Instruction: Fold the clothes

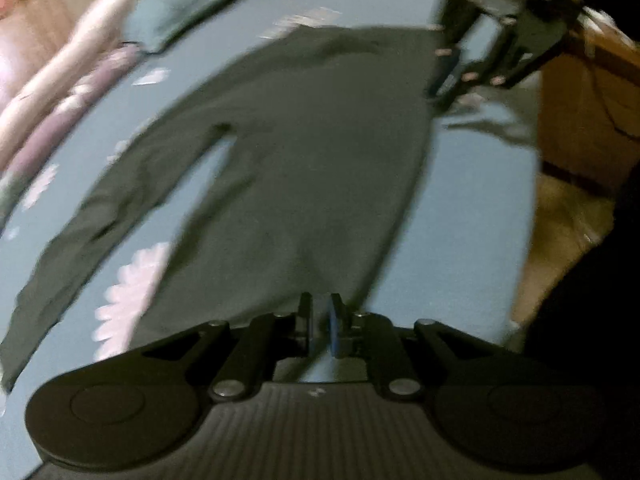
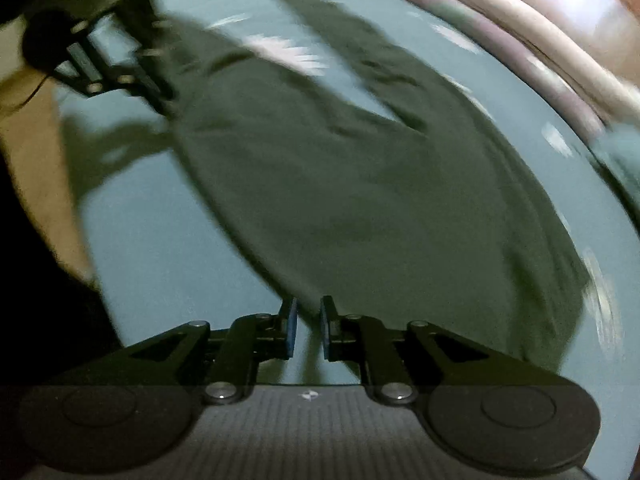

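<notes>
A dark green long-sleeved garment [image 1: 304, 160] lies spread on a blue bed sheet [image 1: 480, 220] printed with white flowers. One sleeve runs out to the lower left in the left wrist view. My left gripper [image 1: 320, 320] is shut on the garment's near edge, with the cloth pinched between its pads. My right gripper [image 1: 452, 76] holds the garment's far right edge in that view. In the right wrist view, my right gripper [image 2: 309, 320] is shut on a corner of the garment [image 2: 340, 200], and my left gripper [image 2: 148, 60] grips the cloth at the upper left. Both views are blurred.
Folded pink and white bedding [image 1: 60, 80] and a teal pillow [image 1: 180, 8] lie along the bed's far side. A wooden bed frame [image 1: 580, 100] and pale floor [image 1: 560, 232] lie beyond the sheet's right edge.
</notes>
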A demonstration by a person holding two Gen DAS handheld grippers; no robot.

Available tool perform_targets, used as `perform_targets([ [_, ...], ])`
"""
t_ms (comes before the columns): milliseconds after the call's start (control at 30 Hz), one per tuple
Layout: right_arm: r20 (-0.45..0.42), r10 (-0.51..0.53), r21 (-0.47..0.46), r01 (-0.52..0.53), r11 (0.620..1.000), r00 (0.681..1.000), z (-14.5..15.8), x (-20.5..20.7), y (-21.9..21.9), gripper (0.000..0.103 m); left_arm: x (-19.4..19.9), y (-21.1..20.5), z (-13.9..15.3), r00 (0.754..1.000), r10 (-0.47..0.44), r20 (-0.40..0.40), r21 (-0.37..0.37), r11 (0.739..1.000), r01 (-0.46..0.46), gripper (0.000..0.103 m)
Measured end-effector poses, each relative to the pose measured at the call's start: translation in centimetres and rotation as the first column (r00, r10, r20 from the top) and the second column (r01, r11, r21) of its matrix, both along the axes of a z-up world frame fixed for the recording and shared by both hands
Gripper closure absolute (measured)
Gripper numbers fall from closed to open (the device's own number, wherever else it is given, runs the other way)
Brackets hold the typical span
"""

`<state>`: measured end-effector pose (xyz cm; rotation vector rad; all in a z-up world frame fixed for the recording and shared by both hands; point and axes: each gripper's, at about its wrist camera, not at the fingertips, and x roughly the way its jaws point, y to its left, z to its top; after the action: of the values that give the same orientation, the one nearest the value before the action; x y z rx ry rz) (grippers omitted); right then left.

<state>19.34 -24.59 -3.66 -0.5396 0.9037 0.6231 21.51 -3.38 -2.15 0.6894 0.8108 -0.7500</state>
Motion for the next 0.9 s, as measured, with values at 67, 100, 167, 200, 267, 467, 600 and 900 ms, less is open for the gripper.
perform_targets([
  [67,-0.003,-0.136,0.084,0.136,0.987,0.991,0.6,1.1,-2.5,0.086,1.4,1.1,0.4,0.997,0.078,0.015,-0.028,0.997,-0.078,0.092],
  [100,-0.008,-0.211,0.132,0.21,0.969,0.977,0.7,1.6,-3.8,0.084,2.5,1.7,0.0,0.992,0.124,0.011,-0.041,0.992,-0.123,0.092],
  [167,-0.035,-0.35,0.215,0.349,0.912,0.936,0.4,2.9,-6.3,0.083,4.1,2.3,-1.0,0.982,0.191,0.008,-0.033,0.981,-0.19,0.092],
  [200,-0.056,-0.411,0.25,0.412,0.876,0.91,-0.2,3.6,-7.4,0.083,4.7,2.6,-1.6,0.975,0.222,0.005,-0.026,0.975,-0.221,0.093],
  [267,-0.125,-0.486,0.258,0.501,0.826,0.865,-1.9,4.6,-8.7,0.083,5.0,3.6,-2.7,0.956,0.288,-0.045,-0.019,0.957,-0.289,0.092],
  [467,-0.155,-0.553,0.229,0.574,0.786,0.819,-2.6,3.7,-9.3,0.082,2.9,7.1,-2.6,0.892,0.422,-0.158,-0.08,0.895,-0.438,0.093],
  [600,-0.098,-0.538,0.213,0.545,0.811,0.838,-1.5,3.9,-7.0,0.07,1.9,9.8,-0.6,0.843,0.505,-0.186,-0.138,0.836,-0.531,0.074],
  [900,-0.11,-0.44,0.321,0.451,0.833,0.891,0.2,6.1,-1.8,0.061,-1.5,25.3,-2.8,0.372,0.731,-0.572,-0.342,0.199,-0.918,0.067],
])
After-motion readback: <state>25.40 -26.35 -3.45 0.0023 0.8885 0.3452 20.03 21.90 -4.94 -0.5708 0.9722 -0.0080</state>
